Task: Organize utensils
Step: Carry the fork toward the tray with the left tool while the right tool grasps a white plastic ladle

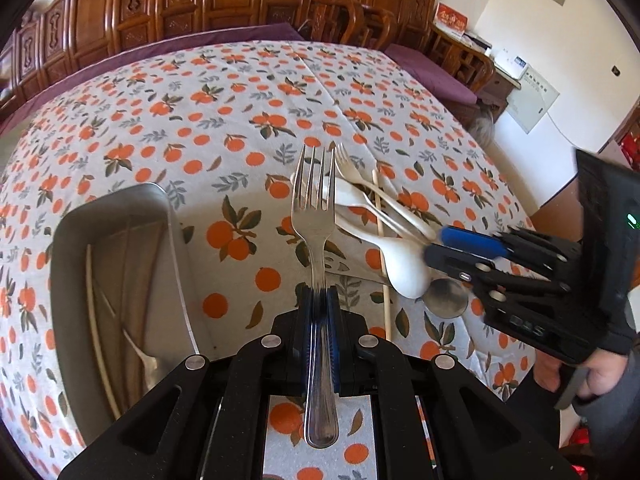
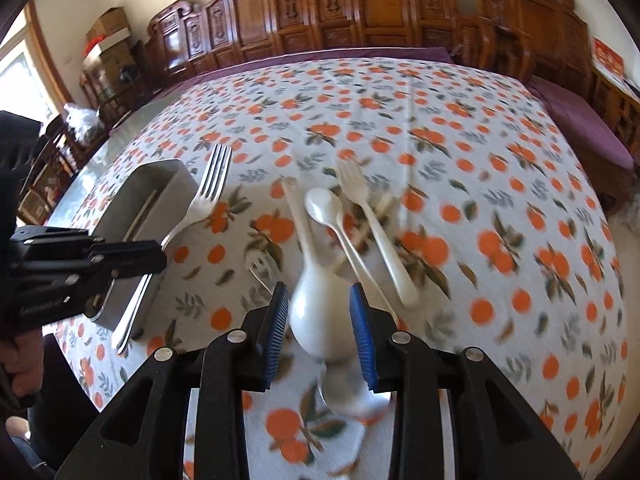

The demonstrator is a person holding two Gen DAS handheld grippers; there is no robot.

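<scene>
A rectangular metal tray [image 1: 120, 216] sits at the left on the orange-print tablecloth [image 1: 224, 92], holding a pale chopstick and a metal utensil. Just right of it, the left gripper [image 1: 319, 300] is clamped tight on the handle of a shiny stainless steel fork [image 1: 314, 208], tines pointing away, lifted above the cloth. Further right lies a pile of white plastic utensils [image 1: 380, 208]. The right gripper [image 2: 320, 312] stands partly open around a white ladle-shaped spoon [image 2: 320, 308]; its blue pads look just clear of the bowl, though blur hides any contact

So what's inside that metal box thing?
Inside the metal tray lie a pale chopstick and a metal utensil. Its near end is hidden behind the left gripper.
</scene>
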